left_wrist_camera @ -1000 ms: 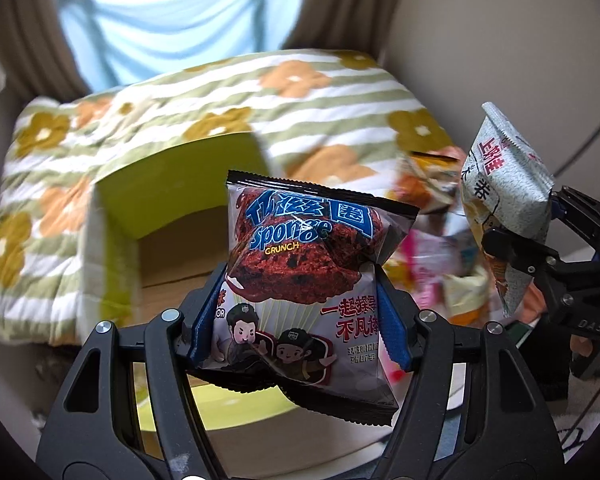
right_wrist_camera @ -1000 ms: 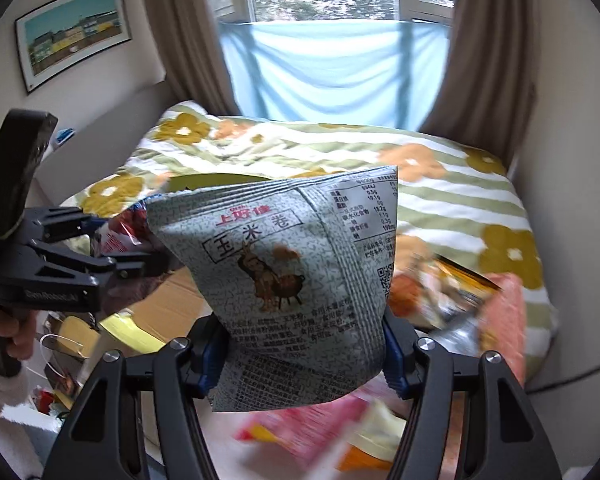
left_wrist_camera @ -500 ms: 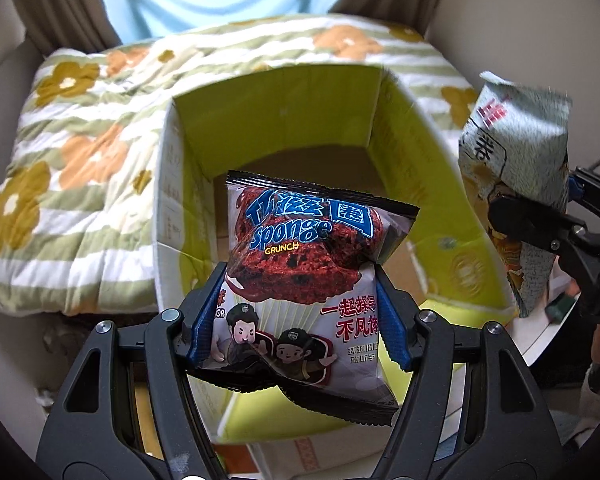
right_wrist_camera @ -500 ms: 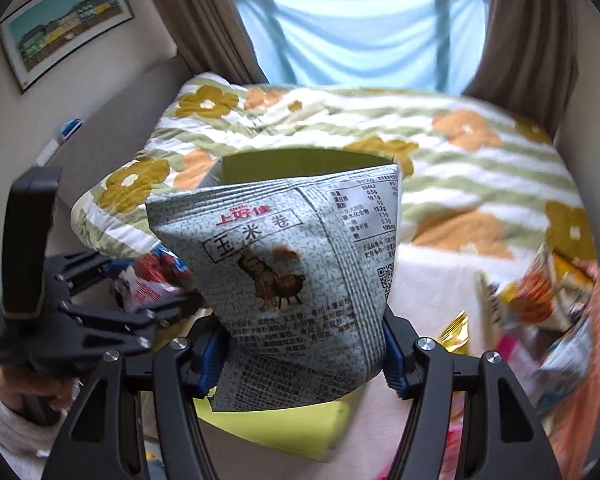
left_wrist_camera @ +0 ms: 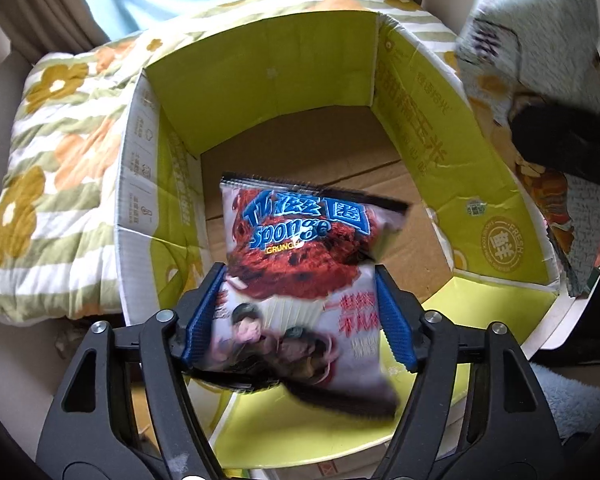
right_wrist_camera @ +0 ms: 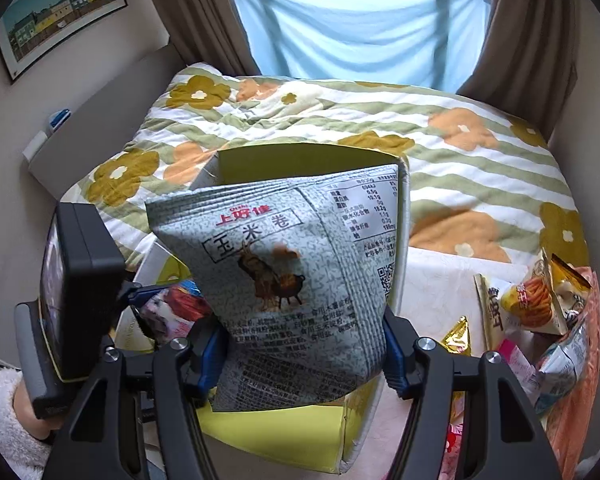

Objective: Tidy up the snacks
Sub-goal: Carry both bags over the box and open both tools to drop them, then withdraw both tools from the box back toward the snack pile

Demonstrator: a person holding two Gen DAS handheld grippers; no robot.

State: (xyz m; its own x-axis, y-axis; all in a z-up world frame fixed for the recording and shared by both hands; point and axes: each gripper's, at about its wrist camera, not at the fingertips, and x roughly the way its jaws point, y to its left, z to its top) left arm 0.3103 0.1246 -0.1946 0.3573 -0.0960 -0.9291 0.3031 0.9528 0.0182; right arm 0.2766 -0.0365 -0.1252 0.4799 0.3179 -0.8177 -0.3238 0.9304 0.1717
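Note:
My left gripper (left_wrist_camera: 300, 316) is over an open cardboard box with yellow-green inner walls (left_wrist_camera: 260, 80). A red and white Sponge Crunch snack bag (left_wrist_camera: 300, 264) sits between its jaws, blurred, and the jaws look a little apart from the bag's sides. My right gripper (right_wrist_camera: 304, 344) is shut on a grey-green corn roll bag (right_wrist_camera: 292, 272), held above the box's right side (right_wrist_camera: 300, 436). That bag also shows at the upper right of the left wrist view (left_wrist_camera: 540, 60).
The box stands against a bed with a flowered green-striped quilt (right_wrist_camera: 460, 152). Several loose snack bags (right_wrist_camera: 532, 304) lie on the surface to the right of the box. The left gripper's body (right_wrist_camera: 80, 292) is at the left of the right wrist view.
Both grippers moved from the snack pile to over the box. The left jaws have spread slightly and the Sponge Crunch bag now blurs, tipping down between them.

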